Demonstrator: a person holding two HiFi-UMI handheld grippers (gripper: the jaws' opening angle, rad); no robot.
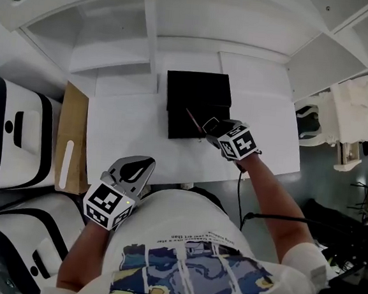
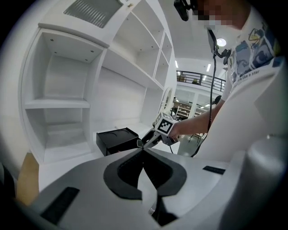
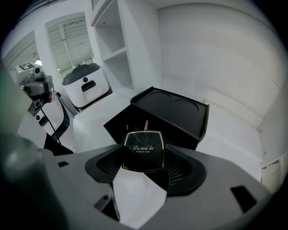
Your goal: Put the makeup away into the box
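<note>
One box (image 1: 198,92), black, sits open on the white table (image 1: 134,132), towards its far edge, with the lid tipped back behind the tray. The lid shows two round hollows. There are two pieces of makeup: a compact (image 3: 144,150) and a thin pencil (image 1: 191,119).

The compact is in the right gripper (image 1: 214,128), clamped by its two side edges between the black pads with the jaws set wide around it. It's a flat, square black case with a gold rim, so it has no real long axis. Its printed lid is turned up towards the gripper's camera, and the lettering runs across from pad to pad. From above, it hangs at the near right corner of the box. I can't tell whether it's over the tray or just short of it.

The pencil is already in the tray, just beyond the compact. It lies aslant, with its long axis running from far left to near right in the head view.

The left gripper (image 1: 134,171) is well back from the box, close to the person's body at the near edge of the table. Its jaws are closed together with nothing between them, and it points roughly towards the box and the other gripper.
</note>
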